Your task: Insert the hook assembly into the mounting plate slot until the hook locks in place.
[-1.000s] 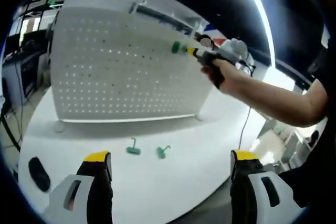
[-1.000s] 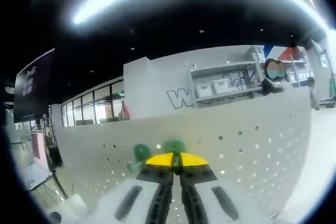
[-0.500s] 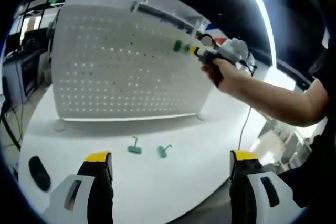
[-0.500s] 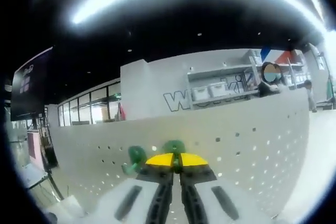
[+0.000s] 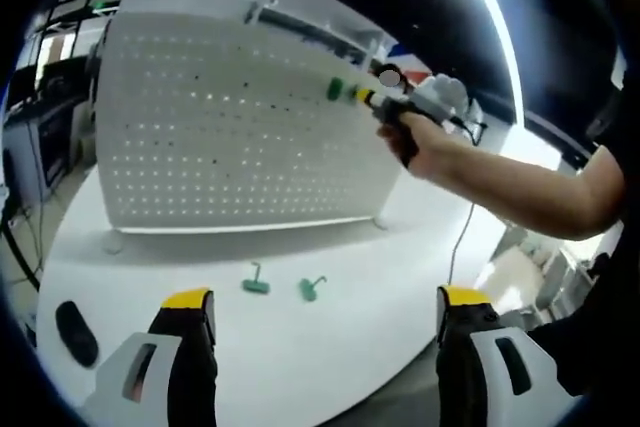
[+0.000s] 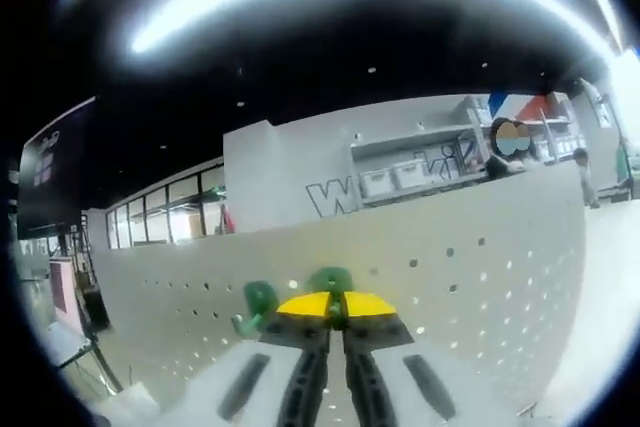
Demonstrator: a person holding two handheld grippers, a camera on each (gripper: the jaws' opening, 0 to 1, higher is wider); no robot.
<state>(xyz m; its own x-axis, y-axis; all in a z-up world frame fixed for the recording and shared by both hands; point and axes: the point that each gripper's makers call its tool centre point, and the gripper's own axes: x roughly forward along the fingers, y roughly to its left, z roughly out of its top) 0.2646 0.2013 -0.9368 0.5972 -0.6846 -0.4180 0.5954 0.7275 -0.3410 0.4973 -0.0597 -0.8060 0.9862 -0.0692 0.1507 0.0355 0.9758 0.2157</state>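
Left gripper (image 5: 325,322) hovers low over the white surface (image 5: 380,277), jaws spread wide, holding nothing. White pegboard (image 5: 230,137) stands upright on the surface at 12 o'clock. Two loose green hooks, one (image 5: 254,280) just beside the other (image 5: 310,288), lie on the surface in front of the pegboard. At 1 o'clock a hand (image 5: 420,137) holds the right gripper (image 5: 362,96) against the pegboard's upper right area, jaws pinching a green hook assembly (image 5: 336,90) that touches the board. In the right gripper view, yellow-tipped jaws pressed together on it (image 6: 330,280); another green hook (image 6: 256,301) sits on the pegboard at 9 o'clock of it.
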